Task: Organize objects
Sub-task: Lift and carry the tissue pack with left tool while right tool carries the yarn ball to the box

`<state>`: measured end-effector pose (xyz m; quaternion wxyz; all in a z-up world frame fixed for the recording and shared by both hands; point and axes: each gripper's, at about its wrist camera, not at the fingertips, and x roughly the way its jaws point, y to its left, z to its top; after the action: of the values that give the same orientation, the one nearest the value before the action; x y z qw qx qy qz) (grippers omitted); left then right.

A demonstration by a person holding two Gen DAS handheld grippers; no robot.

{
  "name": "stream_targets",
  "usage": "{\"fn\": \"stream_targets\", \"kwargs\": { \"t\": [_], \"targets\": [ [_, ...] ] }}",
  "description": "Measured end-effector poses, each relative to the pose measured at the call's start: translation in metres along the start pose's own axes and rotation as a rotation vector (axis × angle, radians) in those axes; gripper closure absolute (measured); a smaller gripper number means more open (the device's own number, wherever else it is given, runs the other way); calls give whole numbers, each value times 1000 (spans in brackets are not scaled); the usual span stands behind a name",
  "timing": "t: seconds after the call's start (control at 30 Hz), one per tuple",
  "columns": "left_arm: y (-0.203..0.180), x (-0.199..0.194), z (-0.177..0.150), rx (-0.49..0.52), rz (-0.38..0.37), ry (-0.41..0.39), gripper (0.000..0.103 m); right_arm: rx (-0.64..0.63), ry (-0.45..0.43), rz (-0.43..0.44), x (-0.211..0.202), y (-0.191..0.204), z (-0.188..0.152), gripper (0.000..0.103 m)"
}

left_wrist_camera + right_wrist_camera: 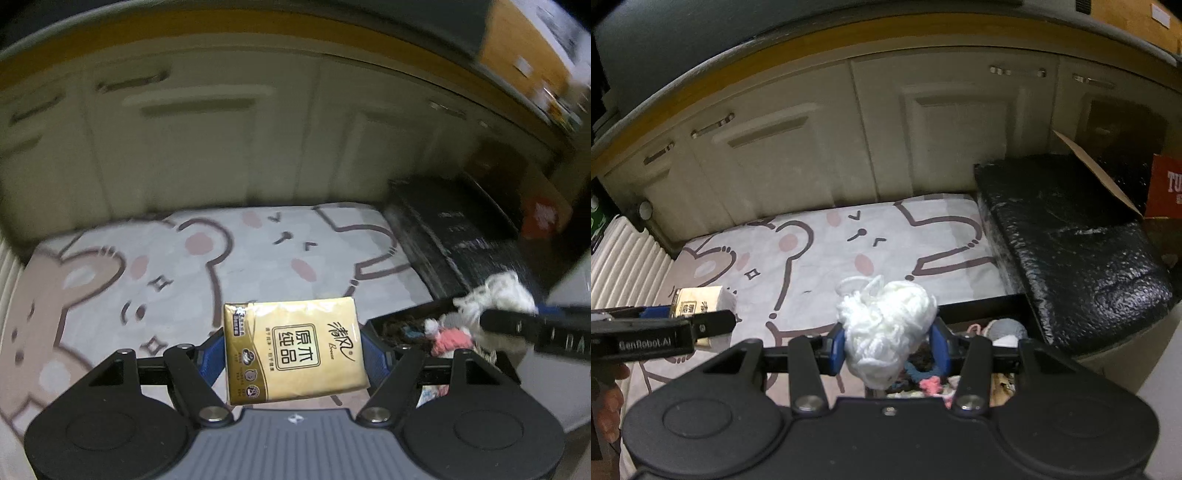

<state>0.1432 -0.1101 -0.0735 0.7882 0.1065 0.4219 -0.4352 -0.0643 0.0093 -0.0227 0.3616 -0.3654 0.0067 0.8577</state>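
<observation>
My left gripper (293, 350) is shut on a gold tissue pack (293, 350) with printed characters, held above the bear-print mat (184, 266). From the right wrist view the same pack (698, 304) shows at the left in that gripper (701, 321). My right gripper (888, 341) is shut on a loose ball of white yarn (886, 321), its blue pads (938, 343) pressing both sides. In the left wrist view this yarn (498, 295) hangs at the right, over a black box (406, 321) of mixed yarn balls, pink and grey among them.
Cream cabinet doors (820, 147) with metal handles run along the back. A black foam-wrapped block (1071, 236) lies right of the mat, with a cardboard flap and a red carton (1167, 192) behind it. A ribbed white panel (624, 254) borders the mat's left side.
</observation>
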Motion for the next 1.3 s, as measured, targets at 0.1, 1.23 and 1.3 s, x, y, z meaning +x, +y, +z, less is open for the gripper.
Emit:
{"fn": "stream_targets", "kwargs": {
  "t": [0.1,1.23,1.3],
  "targets": [
    [-13,6,0,81,-37,0,29,31,7,-5,-1,-11,0,56],
    [-141,90,-50,833,-479,241,29,221,272,-78,33,-111,-34,56],
    [-143,93,-53,866,-499,259,29,201,288,-92,36,-110,-36,55]
  ]
}}
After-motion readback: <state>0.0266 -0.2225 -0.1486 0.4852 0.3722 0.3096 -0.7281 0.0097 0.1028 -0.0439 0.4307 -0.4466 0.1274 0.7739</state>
